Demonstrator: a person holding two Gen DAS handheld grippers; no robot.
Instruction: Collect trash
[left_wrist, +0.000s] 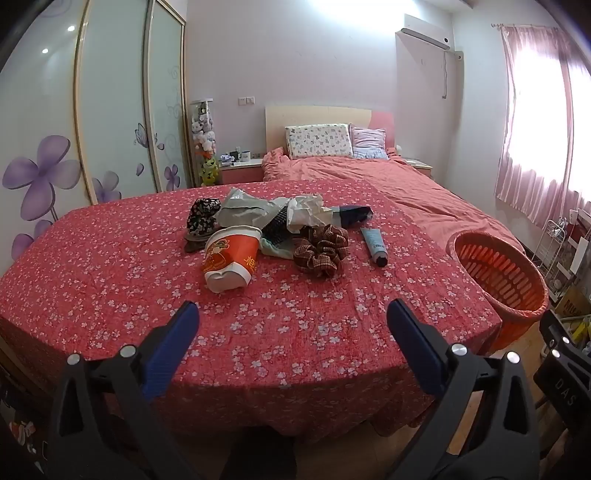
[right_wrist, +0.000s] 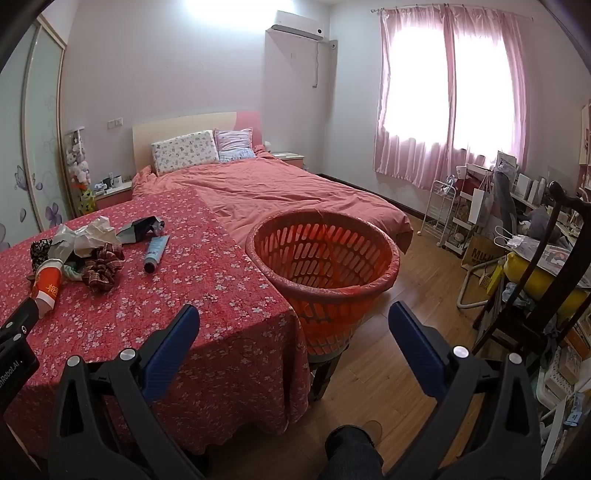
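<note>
You've got the table w/ the red floral cloth (left_wrist: 110, 258) filling most of the left view, and the orange basket (right_wrist: 321, 258) standing just off its right edge, nearer your right side. The trash pile (left_wrist: 273, 229) sits mid-table, straight ahead of the left gripper (left_wrist: 291, 314) and well apart from it; from the right gripper (right_wrist: 293, 314) it lies far up and to the left, so the left hand is the nearer one, imo. The right gripper looks almost straight at the basket, which is empty as far as you can see. Both sets of fingers stand wide apart w/ nothing between them. Smaller stuff: the red-and-white paper cup (left_wrist: 229, 258) lies on its side at the near-left of the pile, mouth away from you, long axis roughly along your line of reach. The brown scrunchie (left_wrist: 321, 254) is just right of it, the blue tube (left_wrist: 373, 245) further right, cap toward you. The cup's prob. your closest grab: reach fwd, slightly left.
</note>
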